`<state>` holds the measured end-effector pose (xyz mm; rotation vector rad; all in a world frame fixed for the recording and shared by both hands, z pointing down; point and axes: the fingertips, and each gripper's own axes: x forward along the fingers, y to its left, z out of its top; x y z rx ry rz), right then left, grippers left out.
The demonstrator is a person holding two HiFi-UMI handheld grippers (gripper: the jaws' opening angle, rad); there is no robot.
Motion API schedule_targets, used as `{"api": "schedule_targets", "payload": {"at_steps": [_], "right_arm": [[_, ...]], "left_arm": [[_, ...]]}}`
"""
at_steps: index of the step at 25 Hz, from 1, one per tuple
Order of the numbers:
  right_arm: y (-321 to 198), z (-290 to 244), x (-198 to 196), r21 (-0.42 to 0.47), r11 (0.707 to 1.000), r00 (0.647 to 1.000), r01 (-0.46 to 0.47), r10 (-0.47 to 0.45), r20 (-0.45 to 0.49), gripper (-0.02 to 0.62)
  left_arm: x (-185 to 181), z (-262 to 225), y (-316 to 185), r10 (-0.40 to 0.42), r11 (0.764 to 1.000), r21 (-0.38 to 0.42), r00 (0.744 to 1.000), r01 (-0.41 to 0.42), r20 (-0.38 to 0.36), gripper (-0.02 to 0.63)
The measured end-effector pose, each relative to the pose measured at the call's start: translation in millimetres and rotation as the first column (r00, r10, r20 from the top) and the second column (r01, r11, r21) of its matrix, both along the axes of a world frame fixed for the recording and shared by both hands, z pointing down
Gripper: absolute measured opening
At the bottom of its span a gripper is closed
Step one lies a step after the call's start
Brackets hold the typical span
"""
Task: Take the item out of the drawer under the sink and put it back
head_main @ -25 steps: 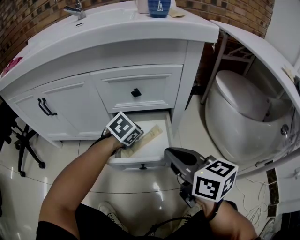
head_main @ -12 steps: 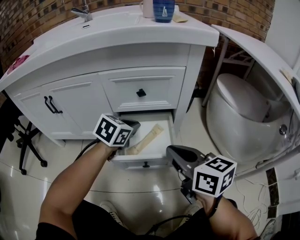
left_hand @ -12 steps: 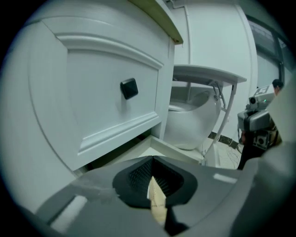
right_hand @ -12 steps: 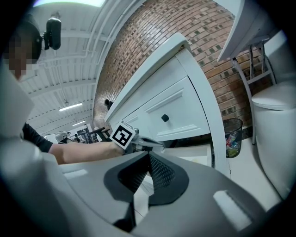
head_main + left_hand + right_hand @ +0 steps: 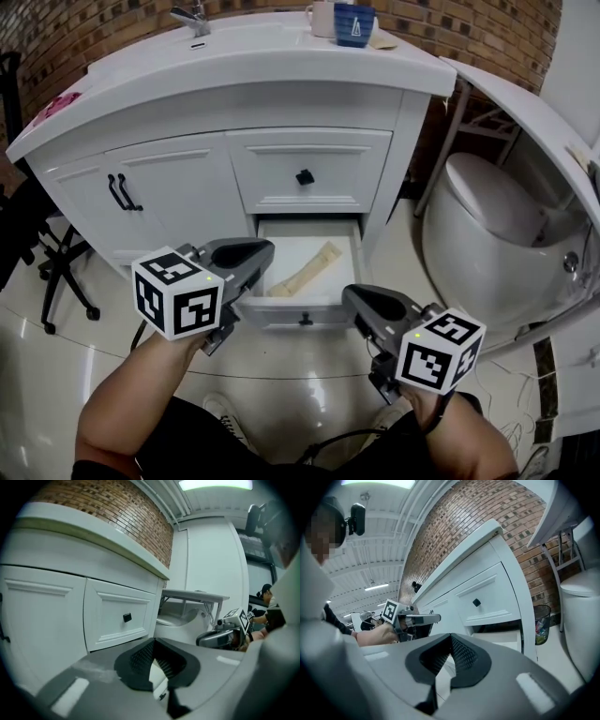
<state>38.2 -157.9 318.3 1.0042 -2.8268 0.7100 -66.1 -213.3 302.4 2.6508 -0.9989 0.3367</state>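
Note:
The lower drawer of the white sink cabinet stands pulled out. A long beige item lies inside it, slanted, with nothing touching it. My left gripper hovers above and to the left of the drawer's front left corner. Its jaws are shut and hold nothing. My right gripper floats just off the drawer's front right corner, also shut and empty. Each gripper shows in the other's view: the right gripper and the left gripper.
The upper drawer with its black knob is closed, as are the cabinet doors at left. A white toilet stands at right, a black chair at far left. A blue cup sits on the counter.
My left gripper has come up out of the drawer and back to the left, empty. The beige item stays in the drawer. The right gripper has barely shifted.

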Motion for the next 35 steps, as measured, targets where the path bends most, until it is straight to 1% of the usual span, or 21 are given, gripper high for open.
{"api": "schedule_targets", "payload": {"at_steps": [4,8,10,13,17,20,27,31,35], "right_arm": [[3.8,-1.7,-5.5,0.013,1.0,1.0,0.019,-0.019,-0.008,0.005],[4.5,-3.7,-3.1,0.017,1.0,1.0,0.013,-0.013,-0.003,0.005],[5.7,-5.3,-1.7,0.022,1.0,1.0,0.011,-0.011,0.0,0.005],[9.5,-6.4,-2.2,0.031,0.999,1.0,0.014,-0.014,0.0,0.005],[13.6,-5.8,-2.5,0.029,0.999,1.0,0.02,-0.02,-0.009,0.005],[12.9,-3.5,-0.2,0.022,1.0,1.0,0.013,-0.012,-0.01,0.005],[14.0,-0.3,3.3,0.001,1.0,1.0,0.006,-0.006,-0.01,0.005],[21.2,-3.2,3.3,0.001,1.0,1.0,0.01,-0.01,-0.011,0.005],[32.5,-6.2,2.0,0.008,1.0,1.0,0.011,-0.011,-0.019,0.005]], "left_arm": [[-10.8,-10.3,33.8,-0.002,1.0,-0.003,1.0,0.002,-0.021,0.006],[-17.9,-23.4,62.7,-0.016,1.0,-0.002,0.996,0.016,-0.092,0.006],[-17.8,-24.5,70.6,-0.018,1.0,0.008,0.993,0.019,-0.113,0.006],[-19.2,-10.2,73.6,-0.022,1.0,0.0,0.995,0.022,-0.097,0.006],[-18.1,12.6,74.6,-0.014,0.999,-0.051,0.995,0.009,-0.1,0.006],[-14.9,18.0,74.7,-0.001,0.999,-0.05,0.995,-0.004,-0.096,0.006],[-9.2,18.3,77.8,0.031,0.998,-0.045,0.996,-0.034,-0.079,0.006],[-3.6,13.2,86.5,0.06,0.997,-0.046,0.993,-0.065,-0.099,0.006],[-3.2,6.0,95.9,0.068,0.997,-0.038,0.992,-0.072,-0.108,0.006]]}}
